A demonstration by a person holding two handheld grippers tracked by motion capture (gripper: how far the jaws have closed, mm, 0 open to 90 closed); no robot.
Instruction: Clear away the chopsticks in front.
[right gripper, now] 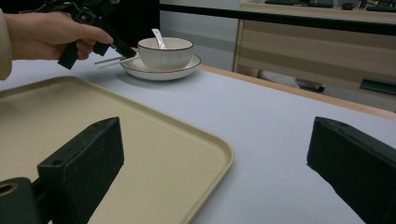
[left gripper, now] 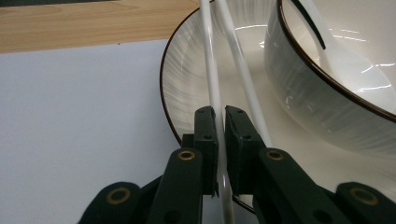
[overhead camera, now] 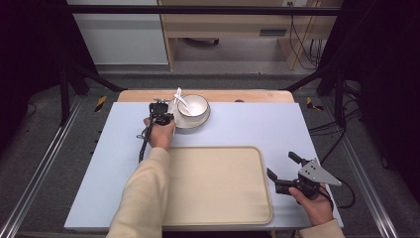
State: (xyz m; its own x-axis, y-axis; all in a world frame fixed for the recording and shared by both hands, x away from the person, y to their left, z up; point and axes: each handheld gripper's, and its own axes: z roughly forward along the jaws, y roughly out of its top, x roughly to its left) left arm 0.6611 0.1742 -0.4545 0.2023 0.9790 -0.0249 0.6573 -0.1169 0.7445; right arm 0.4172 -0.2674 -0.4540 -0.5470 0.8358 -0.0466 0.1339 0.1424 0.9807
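the left gripper sits near the far edge of the counter, its jaws closed on one of a pair of white chopsticks that lie across the rim of a white plate; the second stick passes just beside the right jaw, over the plate. a white bowl with a dark rim stands on that plate, and a white spoon leans inside the bowl. nearer the front edge lies a beige tray, with nothing on it. the right gripper hovers by the front right corner of the counter, just beside the tray's right side, its jaws spread wide and holding nothing.
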